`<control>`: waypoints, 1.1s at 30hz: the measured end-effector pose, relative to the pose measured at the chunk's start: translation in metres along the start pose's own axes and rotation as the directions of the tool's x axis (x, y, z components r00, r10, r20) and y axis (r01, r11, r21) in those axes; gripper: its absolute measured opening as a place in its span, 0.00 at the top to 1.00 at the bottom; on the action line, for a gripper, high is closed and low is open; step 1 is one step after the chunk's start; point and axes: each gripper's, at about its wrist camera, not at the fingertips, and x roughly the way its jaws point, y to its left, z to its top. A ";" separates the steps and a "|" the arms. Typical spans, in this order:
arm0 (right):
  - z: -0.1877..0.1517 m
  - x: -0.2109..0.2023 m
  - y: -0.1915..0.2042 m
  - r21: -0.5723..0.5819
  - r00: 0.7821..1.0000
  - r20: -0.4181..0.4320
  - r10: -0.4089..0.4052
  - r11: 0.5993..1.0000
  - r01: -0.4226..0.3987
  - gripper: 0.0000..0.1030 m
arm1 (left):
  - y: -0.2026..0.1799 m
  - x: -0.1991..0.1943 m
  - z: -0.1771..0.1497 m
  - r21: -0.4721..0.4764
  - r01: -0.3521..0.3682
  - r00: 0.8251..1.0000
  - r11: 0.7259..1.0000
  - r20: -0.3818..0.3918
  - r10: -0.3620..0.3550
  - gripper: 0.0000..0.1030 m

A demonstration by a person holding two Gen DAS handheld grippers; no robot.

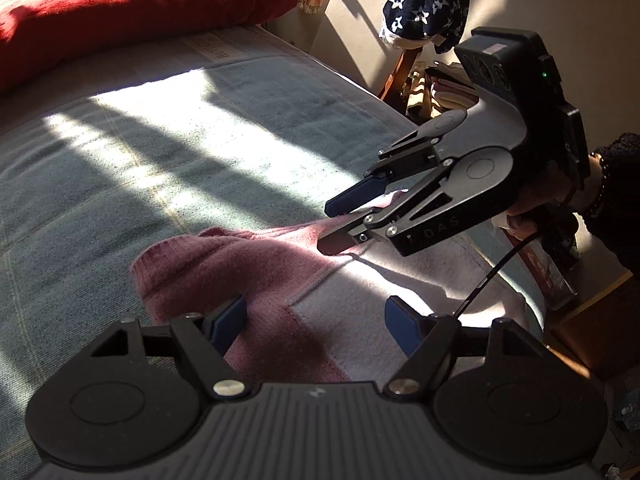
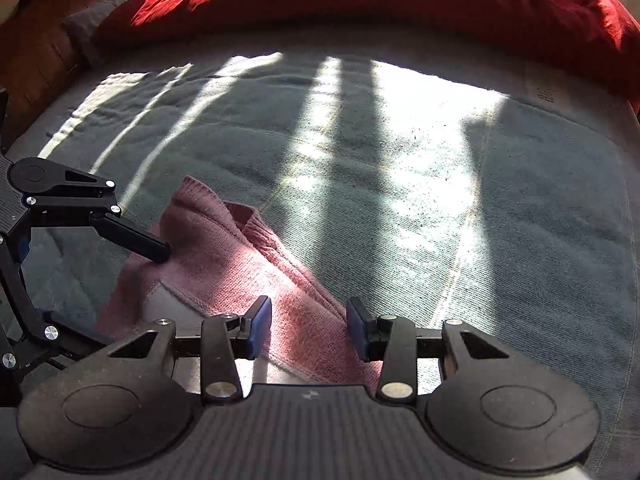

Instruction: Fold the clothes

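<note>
A pink knitted garment is spread partly crumpled on a grey-blue bed cover, near a red pillow, so that it can be flattened and folded. The left hand-held gripper is held wide open above the knit, gripping nothing. The right hand-held gripper is lowered to the garment's far edge, jaws parted with cloth between them, apparently unclamped, seemingly placed for a grasp.

My black tongs with blue pads hang over a pink sweater, grey-blue bedspread, red blanket.
</note>
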 end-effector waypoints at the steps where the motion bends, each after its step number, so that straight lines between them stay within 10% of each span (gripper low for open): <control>1: 0.000 0.000 0.002 -0.015 1.000 -0.011 0.010 1.000 -0.010 0.75 | 0.001 -0.001 0.000 -0.007 0.001 1.000 1.000 0.004 -0.001 0.27; 2: -0.001 -0.001 0.004 -0.025 1.000 -0.018 0.010 1.000 -0.011 0.96 | 0.003 -0.001 0.000 -0.011 0.000 1.000 1.000 0.010 0.000 0.27; 7: -0.006 -0.026 0.006 -0.013 0.997 0.006 -0.078 0.997 0.078 0.96 | 0.012 0.004 0.005 -0.020 -0.013 0.999 1.000 0.034 0.014 0.27; 12: -0.010 -0.020 -0.005 0.072 0.994 0.018 -0.106 0.992 0.104 0.77 | 0.026 0.019 0.011 -0.059 -0.082 0.996 0.995 0.025 0.083 0.27; 18: -0.026 -0.067 0.007 0.149 0.989 0.103 -0.104 0.985 0.088 0.74 | 0.018 -0.014 0.007 -0.014 -0.072 0.996 0.997 0.049 0.072 0.27; 24: -0.064 -0.072 0.011 0.211 0.994 0.044 -0.101 0.973 0.090 0.67 | -0.004 -0.024 -0.018 -0.003 0.086 0.996 0.996 0.036 -0.086 0.27; 33: -0.081 -0.069 0.004 0.240 0.991 0.070 -0.110 0.967 0.091 0.70 | -0.005 0.003 -0.003 -0.028 0.060 0.997 0.998 0.042 -0.059 0.27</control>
